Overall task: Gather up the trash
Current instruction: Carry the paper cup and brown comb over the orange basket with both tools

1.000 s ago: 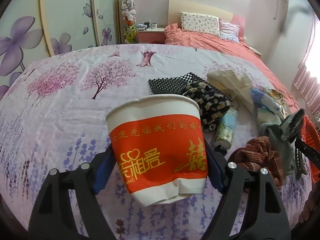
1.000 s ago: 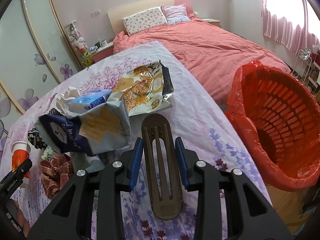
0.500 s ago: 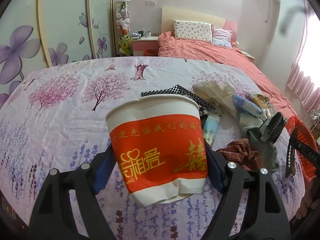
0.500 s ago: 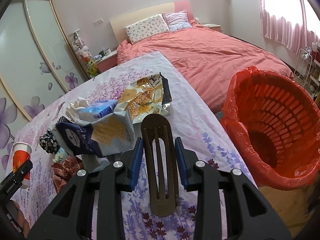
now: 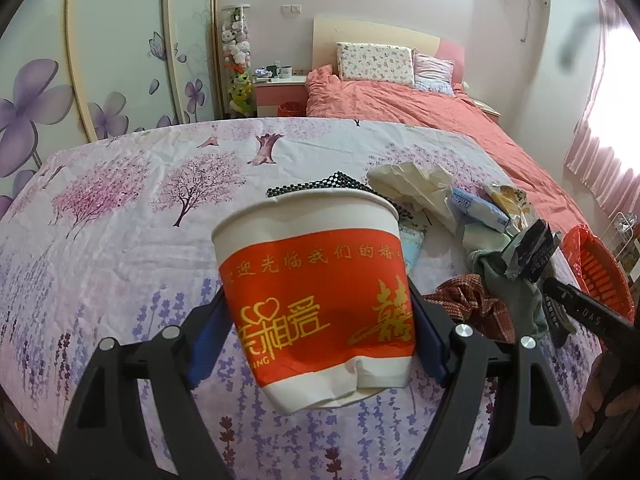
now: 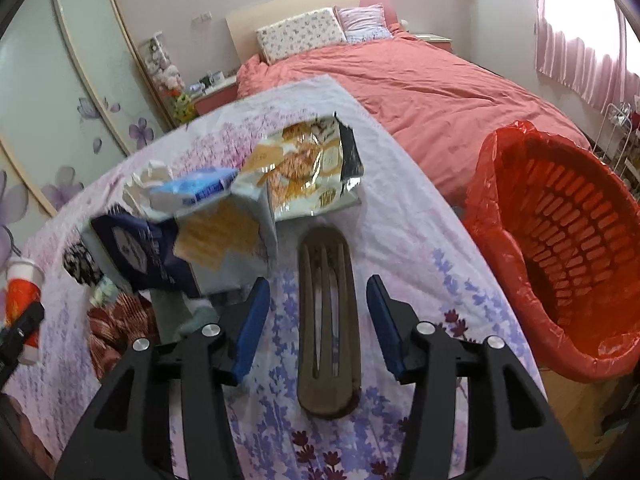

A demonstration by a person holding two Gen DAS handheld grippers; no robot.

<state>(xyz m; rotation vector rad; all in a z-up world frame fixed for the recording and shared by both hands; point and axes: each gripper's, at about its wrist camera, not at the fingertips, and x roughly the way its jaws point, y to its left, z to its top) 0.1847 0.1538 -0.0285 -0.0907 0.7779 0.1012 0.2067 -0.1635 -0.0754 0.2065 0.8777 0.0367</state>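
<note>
Your right gripper (image 6: 318, 322) has spread its jaws since half a second ago; the brown clip (image 6: 327, 320) they pinched now sits loose between the blue pads, touching neither. Your left gripper (image 5: 320, 338) keeps its jaws pinched on the cup (image 5: 316, 300), held above the floral counter (image 5: 120, 220). Wrappers (image 6: 224, 220) lie on the counter ahead of the right gripper. The red bin (image 6: 560, 248) stands beside the counter, to the right of the clip.
</note>
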